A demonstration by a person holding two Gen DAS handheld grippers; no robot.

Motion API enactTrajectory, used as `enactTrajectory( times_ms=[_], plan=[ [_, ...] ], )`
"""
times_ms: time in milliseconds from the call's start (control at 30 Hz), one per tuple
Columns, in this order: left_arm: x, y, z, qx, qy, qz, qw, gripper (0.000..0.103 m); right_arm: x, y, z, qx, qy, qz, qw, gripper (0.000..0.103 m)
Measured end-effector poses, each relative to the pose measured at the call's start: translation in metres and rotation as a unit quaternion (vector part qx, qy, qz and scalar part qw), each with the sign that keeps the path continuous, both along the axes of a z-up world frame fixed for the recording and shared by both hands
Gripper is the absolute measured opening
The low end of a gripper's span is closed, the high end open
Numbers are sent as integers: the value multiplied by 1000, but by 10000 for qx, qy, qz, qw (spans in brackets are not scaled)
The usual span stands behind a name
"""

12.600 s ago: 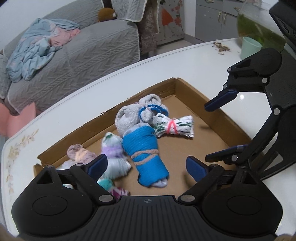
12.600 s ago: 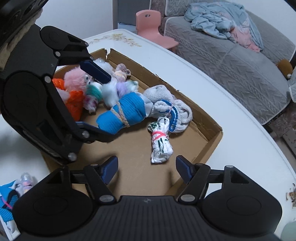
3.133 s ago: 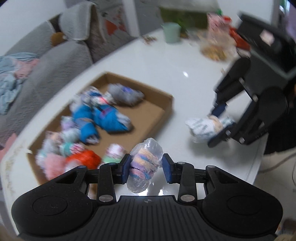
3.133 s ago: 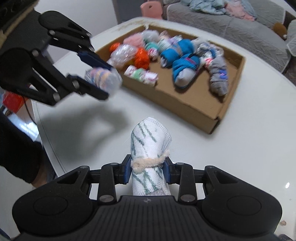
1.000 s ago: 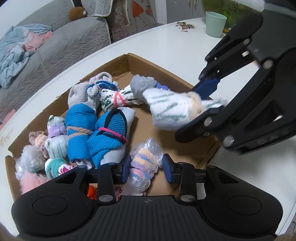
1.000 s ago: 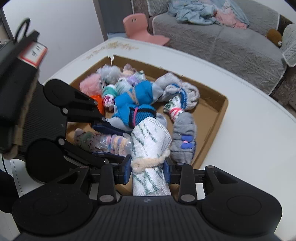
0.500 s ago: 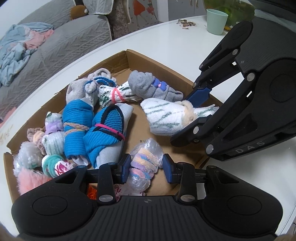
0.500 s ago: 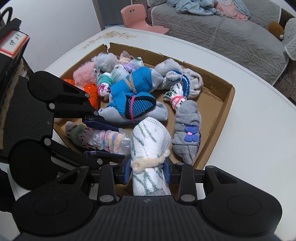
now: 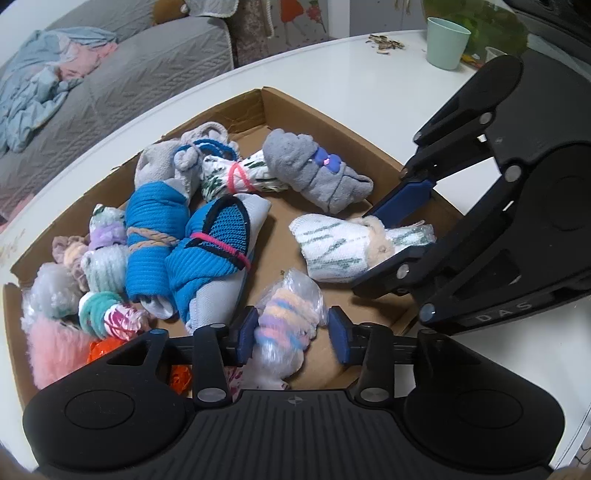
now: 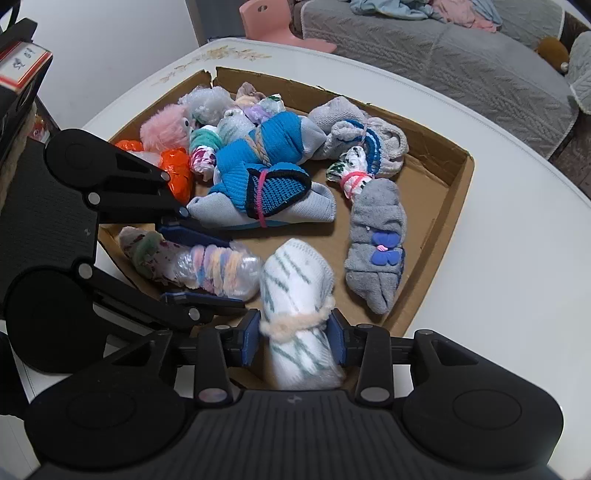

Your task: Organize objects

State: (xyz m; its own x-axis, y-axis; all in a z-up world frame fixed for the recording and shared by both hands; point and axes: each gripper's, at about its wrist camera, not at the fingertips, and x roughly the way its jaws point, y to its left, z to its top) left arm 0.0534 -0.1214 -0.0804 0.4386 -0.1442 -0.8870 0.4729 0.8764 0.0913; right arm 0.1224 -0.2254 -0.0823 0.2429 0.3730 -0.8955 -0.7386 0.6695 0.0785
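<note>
A shallow cardboard box [image 9: 325, 110] on a white table holds several rolled sock bundles. My left gripper [image 9: 291, 332] is shut on a plastic-wrapped pastel striped sock bundle [image 9: 288, 314] low over the box's near edge; it also shows in the right wrist view [image 10: 218, 273]. My right gripper [image 10: 293, 334] is shut on a white sock roll with green stripes [image 10: 295, 291], tied with a beige band; it also shows in the left wrist view [image 9: 340, 247], inside the box beside a grey sock roll with a blue bow [image 10: 376, 236].
Blue sock bundles [image 9: 184, 236] and a pink fluffy bundle [image 9: 51, 347] fill the box's left half. A mint cup [image 9: 447, 42] stands at the table's far end. A grey sofa [image 10: 443, 48] with clothes and a pink chair [image 10: 266, 18] lie beyond the table.
Both grippers have moved lower and further into the box with their bundles. The white striped roll has come down near the box floor. Both remain shut.
</note>
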Motion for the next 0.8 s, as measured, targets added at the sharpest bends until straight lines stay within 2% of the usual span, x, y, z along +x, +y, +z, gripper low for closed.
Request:
enactTrajectory(
  times_ms=[67,200,267,333,433,533,567,633,700,800],
  plan=[
    [-1,2,2,-47,-11,49,10000,67,0,-1,2,10,-21,-5,10000,37],
    [-5,3,12,-125,15,139,9998,76,-1,-6,13,108,-124,-58,9998,45],
    [-10,5,21,-168,-31,260,9995,89,-3,-8,20,164,-173,-85,9997,49],
    [-15,9,30,-249,-7,387,9989,98,-5,-11,28,191,-237,-123,9995,53],
    [-23,15,42,-303,158,646,9973,102,-11,-15,39,220,-356,-142,9990,63],
    [-34,24,56,-281,279,991,9943,102,-13,-15,45,243,-474,-291,9982,74],
    [-38,29,62,-285,293,1161,9924,102,-15,-15,46,250,-495,-351,9978,75],
    [-46,39,77,-300,316,1583,9864,102,-20,-16,50,281,-551,-544,9966,84],
    [-58,48,97,-343,37,1964,9799,102,-27,-16,53,331,-616,-780,9945,92],
    [-75,60,120,-339,-456,2693,9614,102,-36,-13,58,373,-702,-1232,9892,102]
  ],
)
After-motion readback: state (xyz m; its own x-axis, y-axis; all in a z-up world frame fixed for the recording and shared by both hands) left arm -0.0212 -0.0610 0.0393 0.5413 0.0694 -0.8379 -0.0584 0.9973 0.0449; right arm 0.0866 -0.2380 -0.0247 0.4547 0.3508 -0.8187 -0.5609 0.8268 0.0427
